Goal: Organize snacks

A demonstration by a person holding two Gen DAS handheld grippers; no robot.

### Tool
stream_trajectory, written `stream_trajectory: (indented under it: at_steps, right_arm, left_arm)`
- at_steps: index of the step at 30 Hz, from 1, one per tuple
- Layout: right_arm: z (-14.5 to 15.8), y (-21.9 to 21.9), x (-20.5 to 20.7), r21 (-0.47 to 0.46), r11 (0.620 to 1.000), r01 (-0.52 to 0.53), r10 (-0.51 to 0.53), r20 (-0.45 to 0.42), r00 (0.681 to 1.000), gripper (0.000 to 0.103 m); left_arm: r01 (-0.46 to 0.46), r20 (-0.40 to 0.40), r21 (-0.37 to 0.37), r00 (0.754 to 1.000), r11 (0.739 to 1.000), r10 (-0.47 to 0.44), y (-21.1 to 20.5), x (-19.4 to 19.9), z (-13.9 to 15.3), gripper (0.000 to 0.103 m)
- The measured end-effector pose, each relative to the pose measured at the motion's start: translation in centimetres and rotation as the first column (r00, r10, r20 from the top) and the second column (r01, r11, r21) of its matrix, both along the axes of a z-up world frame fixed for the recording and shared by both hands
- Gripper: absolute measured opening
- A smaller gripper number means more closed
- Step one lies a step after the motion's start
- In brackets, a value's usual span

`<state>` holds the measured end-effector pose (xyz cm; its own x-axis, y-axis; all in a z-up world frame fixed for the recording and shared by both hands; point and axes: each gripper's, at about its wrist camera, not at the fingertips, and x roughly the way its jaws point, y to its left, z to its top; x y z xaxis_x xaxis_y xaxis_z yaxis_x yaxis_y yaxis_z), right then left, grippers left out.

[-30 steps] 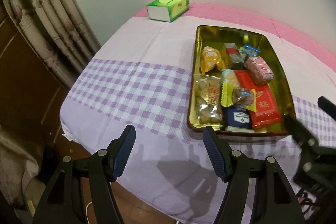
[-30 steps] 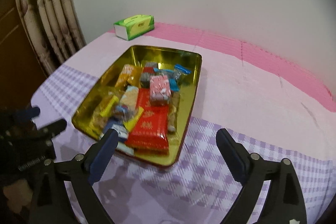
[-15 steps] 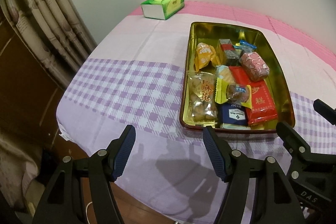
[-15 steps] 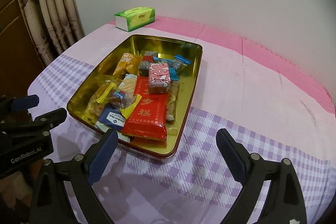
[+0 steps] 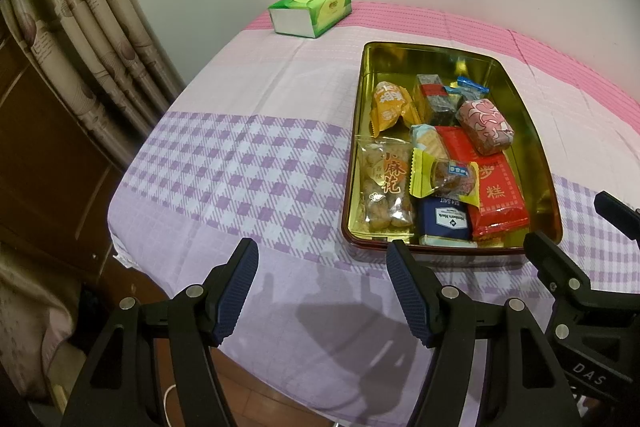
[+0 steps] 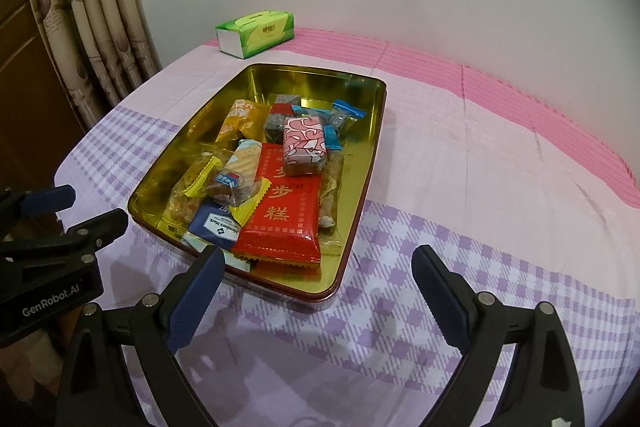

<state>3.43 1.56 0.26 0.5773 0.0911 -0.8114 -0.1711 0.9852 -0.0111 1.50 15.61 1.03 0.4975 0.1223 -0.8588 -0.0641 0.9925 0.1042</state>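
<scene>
Jaws wide and empty on both grippers, left (image 5: 322, 293) and right (image 6: 318, 293), had drawn back from the tin (image 6: 362, 163), snacks (image 6: 280, 203) all inside.

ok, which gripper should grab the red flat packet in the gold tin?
Right gripper, probably: open, with the red flat packet straight ahead. The open left gripper points at bare cloth beside the gold tin.
</scene>
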Motion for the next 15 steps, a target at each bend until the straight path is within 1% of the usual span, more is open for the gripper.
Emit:
stream_trajectory:
  at_steps: [15]
  right_arm:
    - [-0.32, 0.13, 0.00, 0.008, 1.000, 0.004, -0.004, -0.016, 1.000, 0.093]
  left_arm:
    - [-0.001, -0.001, 0.000, 1.000, 1.000, 0.001, -0.06, -0.02, -0.05, 0.067]
